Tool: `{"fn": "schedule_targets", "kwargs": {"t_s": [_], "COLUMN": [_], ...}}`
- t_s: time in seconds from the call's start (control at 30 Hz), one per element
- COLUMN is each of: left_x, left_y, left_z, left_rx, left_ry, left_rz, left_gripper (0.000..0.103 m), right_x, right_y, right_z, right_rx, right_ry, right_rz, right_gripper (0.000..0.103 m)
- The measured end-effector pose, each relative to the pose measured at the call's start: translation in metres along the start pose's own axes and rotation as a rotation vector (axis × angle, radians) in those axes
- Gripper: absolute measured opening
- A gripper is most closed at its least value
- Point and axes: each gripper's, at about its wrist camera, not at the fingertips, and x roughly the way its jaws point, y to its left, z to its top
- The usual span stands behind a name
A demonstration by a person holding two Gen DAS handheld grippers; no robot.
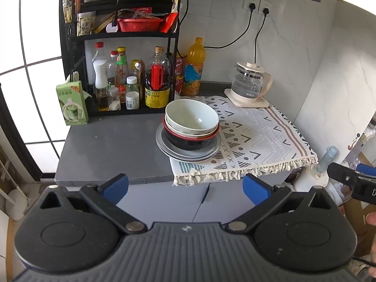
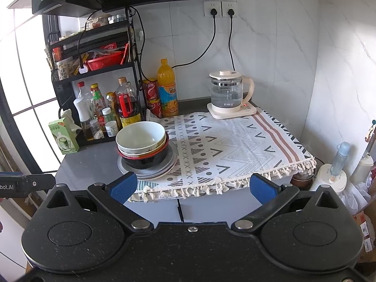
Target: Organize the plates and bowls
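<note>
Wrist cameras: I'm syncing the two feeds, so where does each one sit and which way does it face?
Left wrist: sits on the left gripper, faces the bowl stack on the counter; open blue fingers show, with the right gripper at the right edge.
Right wrist: sits on the right gripper, faces the patterned cloth; open fingers show.
Shared: bowl stack, kettle, orange bottle.

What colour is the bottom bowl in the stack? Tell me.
Black with a red rim: the bottom bowl, seen best in the left wrist view.
</note>
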Motion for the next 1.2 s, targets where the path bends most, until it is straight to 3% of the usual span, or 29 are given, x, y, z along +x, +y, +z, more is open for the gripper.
{"fn": "schedule_targets", "kwargs": {"t_s": [1.2], "left_x": [0.0046], "left_y": [0.0007], "left_z": [0.0000], "left_rx": [0.005], "left_ry": [0.018], "left_rz": [-0.001], "left_gripper": [0.102], "right_x": [-0.0007], "right_y": [-0.0016], "right_z": [-0.0016], "right_rx": [-0.007], "right_ry": [0.020], "right_rz": [0.007], "right_gripper": [0.103]}}
